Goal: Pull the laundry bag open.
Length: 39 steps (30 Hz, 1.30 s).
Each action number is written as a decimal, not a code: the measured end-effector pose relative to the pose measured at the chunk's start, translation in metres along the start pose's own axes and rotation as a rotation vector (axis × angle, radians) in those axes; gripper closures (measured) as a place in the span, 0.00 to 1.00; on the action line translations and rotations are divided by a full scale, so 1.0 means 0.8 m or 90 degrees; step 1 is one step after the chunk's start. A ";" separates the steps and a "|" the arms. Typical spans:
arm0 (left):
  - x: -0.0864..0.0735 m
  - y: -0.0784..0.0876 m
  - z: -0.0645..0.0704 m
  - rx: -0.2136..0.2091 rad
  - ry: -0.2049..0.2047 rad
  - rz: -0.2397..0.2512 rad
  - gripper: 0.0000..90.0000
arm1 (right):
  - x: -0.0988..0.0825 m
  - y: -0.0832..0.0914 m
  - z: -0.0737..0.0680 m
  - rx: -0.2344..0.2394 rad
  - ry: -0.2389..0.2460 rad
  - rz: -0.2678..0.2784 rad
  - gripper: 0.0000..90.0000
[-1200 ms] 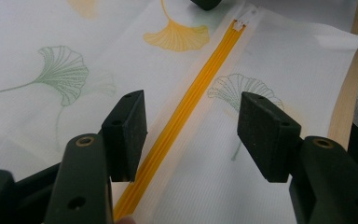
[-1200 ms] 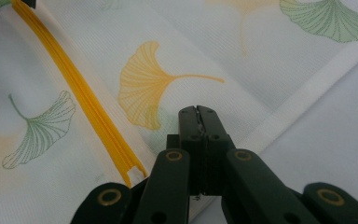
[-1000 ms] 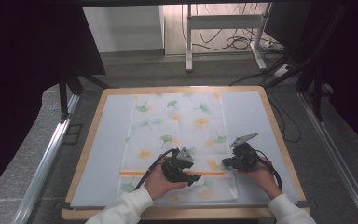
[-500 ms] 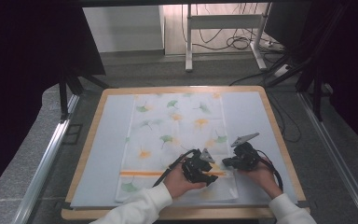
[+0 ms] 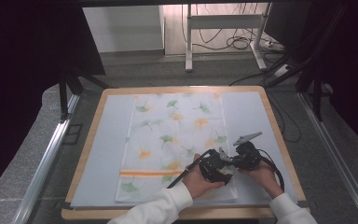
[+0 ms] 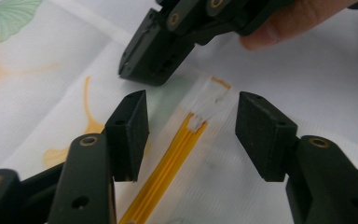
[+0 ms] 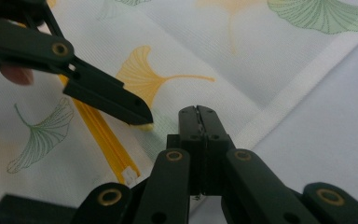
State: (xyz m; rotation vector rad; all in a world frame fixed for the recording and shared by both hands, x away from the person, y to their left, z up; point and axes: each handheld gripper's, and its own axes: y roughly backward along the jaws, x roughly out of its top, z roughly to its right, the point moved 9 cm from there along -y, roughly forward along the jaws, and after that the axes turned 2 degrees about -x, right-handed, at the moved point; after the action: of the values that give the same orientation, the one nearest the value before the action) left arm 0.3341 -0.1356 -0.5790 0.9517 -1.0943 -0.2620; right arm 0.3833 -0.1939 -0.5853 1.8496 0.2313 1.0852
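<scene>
Jaws of the left gripper (image 6: pixel 190 135) stand apart in the left gripper view, one pad at lower left and one at lower right, straddling the end of the yellow zipper (image 6: pixel 168 168) that runs up from the bottom centre of that frame. Nothing is between them yet. Just above, at upper centre, the right gripper (image 6: pixel 144 70) comes in with its jaws pressed together; in the right gripper view its own jaws (image 7: pixel 199 140) meet flat at lower centre, right at the white border of the cloth pouch (image 7: pixel 242 88), probably pinching that edge, though the fabric between the pads is hidden.

In the high view both tools sit close together at lower right of the frame, left gripper (image 5: pixel 216 168) beside right gripper (image 5: pixel 247 156), over the near right corner of the ginkgo-printed pouch (image 5: pixel 172 135), which lies flat on the pale mat of the wooden-rimmed table (image 5: pixel 86 144).

The step in hand looks like seizing the zipper's end or its pull. To do it well, the left pads should settle low on either side of the white tab at the zipper's tip and close squarely on it, while the right tool pins the corner so the thin cloth does not bunch or slide.
</scene>
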 end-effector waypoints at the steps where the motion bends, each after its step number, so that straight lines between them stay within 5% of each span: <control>1: 0.002 -0.002 0.001 0.001 0.003 0.006 0.48 | 0.000 0.000 0.000 0.000 0.000 0.000 0.99; 12: 0.005 -0.014 0.004 0.008 0.012 0.009 0.55 | 0.000 0.000 0.000 -0.003 0.001 0.000 0.99; 21: 0.002 -0.010 0.003 -0.008 0.011 0.012 0.74 | 0.000 0.000 -0.001 -0.006 0.004 -0.004 0.99; 39: -0.002 -0.001 -0.003 -0.057 0.035 0.015 0.94 | 0.000 0.000 0.000 -0.005 0.007 -0.004 0.99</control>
State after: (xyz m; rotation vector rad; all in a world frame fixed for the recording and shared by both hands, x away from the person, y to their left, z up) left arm 0.3355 -0.1335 -0.5808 0.8612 -1.0342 -0.2609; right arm 0.3829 -0.1938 -0.5856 1.8347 0.2387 1.0904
